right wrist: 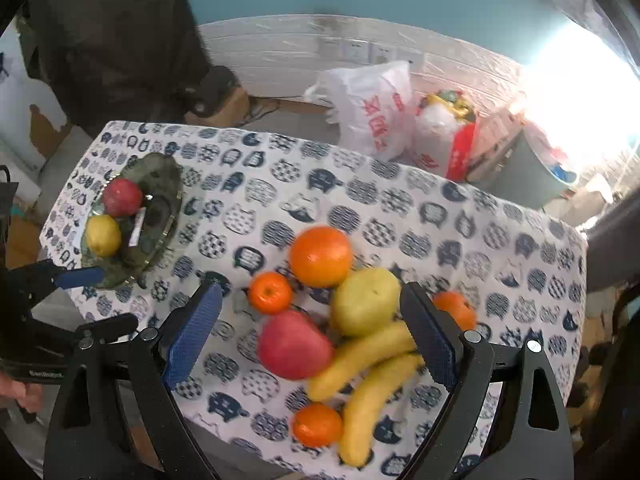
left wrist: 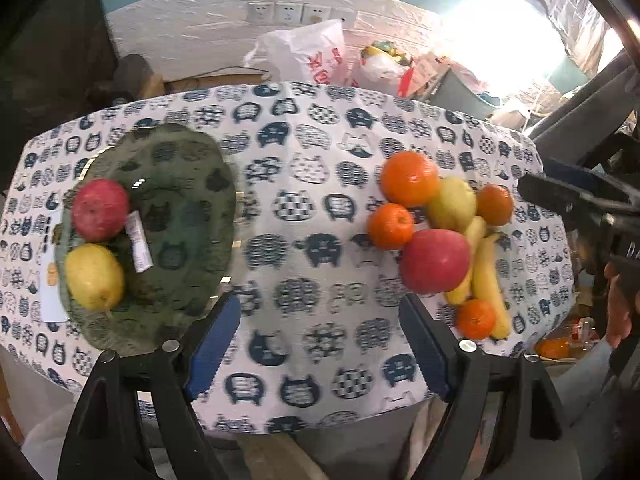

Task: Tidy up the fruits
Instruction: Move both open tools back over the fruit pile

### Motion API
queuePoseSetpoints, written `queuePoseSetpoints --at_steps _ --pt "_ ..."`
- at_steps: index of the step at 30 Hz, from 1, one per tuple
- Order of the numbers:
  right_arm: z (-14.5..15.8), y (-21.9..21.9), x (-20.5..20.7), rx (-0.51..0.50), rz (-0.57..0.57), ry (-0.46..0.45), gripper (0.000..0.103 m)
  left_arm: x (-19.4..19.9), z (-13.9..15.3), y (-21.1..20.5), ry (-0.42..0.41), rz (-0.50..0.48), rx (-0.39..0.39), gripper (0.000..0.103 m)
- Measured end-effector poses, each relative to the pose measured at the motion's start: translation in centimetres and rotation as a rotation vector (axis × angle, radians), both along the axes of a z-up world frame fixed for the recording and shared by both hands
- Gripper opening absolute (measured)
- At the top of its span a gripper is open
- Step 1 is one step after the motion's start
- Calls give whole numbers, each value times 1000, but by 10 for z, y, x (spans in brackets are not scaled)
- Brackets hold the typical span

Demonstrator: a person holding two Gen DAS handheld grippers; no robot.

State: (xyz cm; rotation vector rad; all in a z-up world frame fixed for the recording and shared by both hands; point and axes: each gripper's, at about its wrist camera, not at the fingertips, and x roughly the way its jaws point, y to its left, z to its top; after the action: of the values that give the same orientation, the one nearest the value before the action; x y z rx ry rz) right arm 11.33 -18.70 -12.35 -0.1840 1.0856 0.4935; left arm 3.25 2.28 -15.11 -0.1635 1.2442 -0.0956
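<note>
My left gripper [left wrist: 318,308] hangs open and empty over the cat-print tablecloth [left wrist: 312,208], between a green glass plate [left wrist: 184,168] and a pile of fruit. The plate holds a red apple [left wrist: 100,210] and a yellow pear [left wrist: 94,276]. My right gripper [right wrist: 312,296] is open above the pile, touching nothing. Under it lie a large orange [right wrist: 320,256], a small orange [right wrist: 270,293], a red apple [right wrist: 294,344], a green pear [right wrist: 366,300], two bananas [right wrist: 372,392] and two more small oranges [right wrist: 317,424].
A white label strip [left wrist: 138,242] lies in the plate. Plastic bags [right wrist: 372,116] and clutter stand behind the table by the white wall. The table's near edge [left wrist: 304,424] runs just under my left fingers. A hand [left wrist: 620,320] holds the right gripper's handle.
</note>
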Motion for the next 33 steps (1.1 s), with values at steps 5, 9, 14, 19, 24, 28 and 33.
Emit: queuePoseSetpoints --at_steps 5,9,14,19,24,28,33 --pt "-8 -34 -4 -22 -42 2 91 8 1 -32 -12 -57 21 86" --pt "-19 -63 -2 -29 -89 28 91 16 -2 -54 -7 -98 32 86" --pt "-33 -95 2 -51 -144 45 91 25 -10 -81 5 -144 58 86" --pt "-45 -118 6 -54 -186 63 91 34 -19 -99 20 -174 71 86" --pt "-50 -129 10 -44 -205 74 91 43 -30 -108 38 -182 55 86" --pt "-53 -130 12 -38 -195 76 91 50 -42 -114 68 -186 40 86" --pt "-61 -130 16 -49 -188 85 91 59 -61 -121 123 -183 12 86"
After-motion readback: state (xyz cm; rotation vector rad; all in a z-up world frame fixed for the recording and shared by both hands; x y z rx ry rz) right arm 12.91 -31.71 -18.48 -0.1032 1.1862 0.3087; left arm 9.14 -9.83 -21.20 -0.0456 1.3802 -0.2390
